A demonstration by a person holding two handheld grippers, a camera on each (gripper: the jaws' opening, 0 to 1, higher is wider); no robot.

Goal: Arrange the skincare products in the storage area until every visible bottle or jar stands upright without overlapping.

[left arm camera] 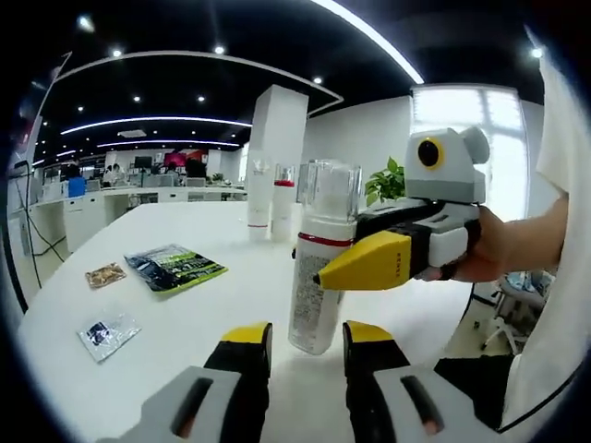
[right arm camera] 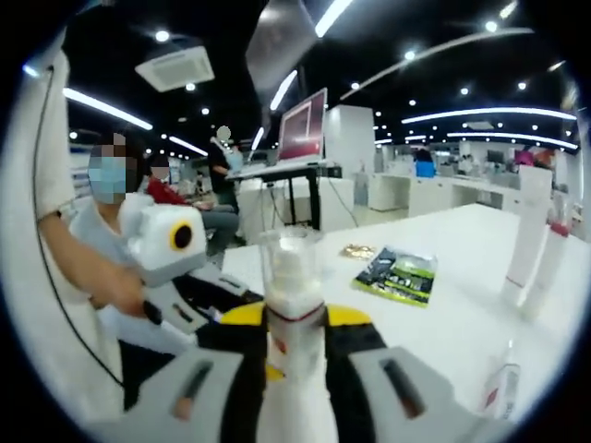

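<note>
A white spray bottle (left arm camera: 312, 309) with a red band and a clear cap stands nearly upright, its base down at the white table (left arm camera: 185, 323). My right gripper (left arm camera: 325, 273) comes in from the right, held by a hand, and is shut on the bottle's middle. In the right gripper view the same bottle (right arm camera: 294, 277) rises between the yellow-tipped jaws of my right gripper (right arm camera: 294, 321). My left gripper (left arm camera: 307, 337) is open just in front of the bottle's base, not touching it. Its body (right arm camera: 171, 242) also shows in the right gripper view.
Two tall white bottles (left arm camera: 259, 198) (left arm camera: 283, 201) stand at the table's far side. A green packet (left arm camera: 175, 268) and two small sachets (left arm camera: 106, 274) (left arm camera: 109, 335) lie to the left. A small bottle (right arm camera: 503, 378) lies at lower right. A seated person (right arm camera: 106, 198) is behind.
</note>
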